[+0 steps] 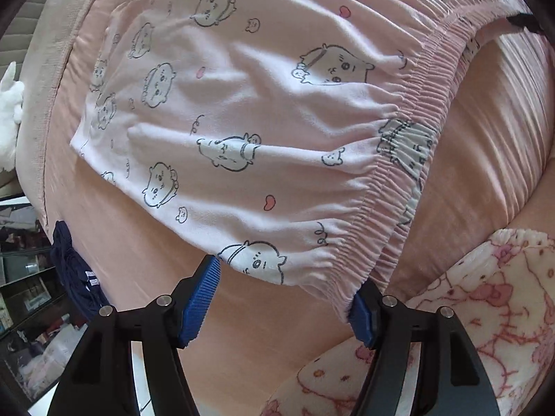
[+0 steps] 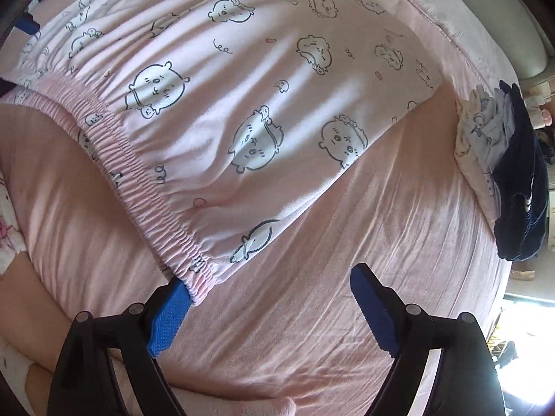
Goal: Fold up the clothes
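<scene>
Pale pink pyjama bottoms [image 1: 242,111] printed with cartoon animals lie flat on the pink bed sheet [image 1: 145,277]. Their gathered elastic waistband [image 1: 409,159] runs diagonally. In the left wrist view my left gripper [image 1: 286,277] is open over one waistband corner, and the right blue pad [image 1: 360,315] touches the band's end. The right wrist view shows the same bottoms [image 2: 242,104] and waistband [image 2: 138,180]. My right gripper [image 2: 269,277] stands wide open beside the other waistband corner, whose tip rests against the left blue pad [image 2: 166,315]. Neither pair of pads presses on cloth.
A cream fleece cover with pink cat prints [image 1: 485,312] lies at the sheet's near edge. A navy garment [image 1: 73,277] sits at the bed's side. In the right wrist view, a pale folded garment [image 2: 482,138] and a navy one [image 2: 520,180] lie at the right. A white plush toy [image 1: 8,114] sits beyond the bed.
</scene>
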A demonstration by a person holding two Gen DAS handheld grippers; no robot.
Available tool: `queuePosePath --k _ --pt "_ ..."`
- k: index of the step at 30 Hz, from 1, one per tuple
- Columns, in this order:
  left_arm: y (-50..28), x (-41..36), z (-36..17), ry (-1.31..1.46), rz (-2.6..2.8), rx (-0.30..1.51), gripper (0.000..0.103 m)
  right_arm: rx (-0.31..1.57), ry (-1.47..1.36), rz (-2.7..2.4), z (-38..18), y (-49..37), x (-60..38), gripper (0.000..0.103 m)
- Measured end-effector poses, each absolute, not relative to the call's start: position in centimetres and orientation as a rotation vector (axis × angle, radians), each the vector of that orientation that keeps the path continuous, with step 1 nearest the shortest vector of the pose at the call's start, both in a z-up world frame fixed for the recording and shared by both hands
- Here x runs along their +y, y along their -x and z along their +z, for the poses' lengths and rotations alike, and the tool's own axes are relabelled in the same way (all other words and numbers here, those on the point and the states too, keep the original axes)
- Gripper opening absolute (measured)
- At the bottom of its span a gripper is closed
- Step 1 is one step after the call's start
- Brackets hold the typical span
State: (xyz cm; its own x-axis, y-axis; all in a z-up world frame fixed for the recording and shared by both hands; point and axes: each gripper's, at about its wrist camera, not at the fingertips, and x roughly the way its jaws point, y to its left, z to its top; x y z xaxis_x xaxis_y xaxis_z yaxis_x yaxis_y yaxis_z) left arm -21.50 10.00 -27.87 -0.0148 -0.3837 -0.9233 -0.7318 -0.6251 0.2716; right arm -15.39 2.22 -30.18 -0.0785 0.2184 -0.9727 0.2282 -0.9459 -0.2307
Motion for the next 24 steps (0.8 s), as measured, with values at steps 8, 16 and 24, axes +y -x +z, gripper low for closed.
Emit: queuePosePath --k 8,16,24 --pt "18.6 13.2 -27.0 1.788 1.664 1.344 0.067 0.39 -2.084 -2.218 -29.0 15.0 3.1 0.089" --pt "21.6 11.8 -22.2 1.721 1.861 0.925 0.082 0.319 -1.764 -2.221 -23.0 14.2 0.6 0.09" --pt "22.4 9.5 -30.2 2.058 1.665 1.137 0.082 0.143 -2.108 -2.228 -29.9 15.4 2.8 0.09"
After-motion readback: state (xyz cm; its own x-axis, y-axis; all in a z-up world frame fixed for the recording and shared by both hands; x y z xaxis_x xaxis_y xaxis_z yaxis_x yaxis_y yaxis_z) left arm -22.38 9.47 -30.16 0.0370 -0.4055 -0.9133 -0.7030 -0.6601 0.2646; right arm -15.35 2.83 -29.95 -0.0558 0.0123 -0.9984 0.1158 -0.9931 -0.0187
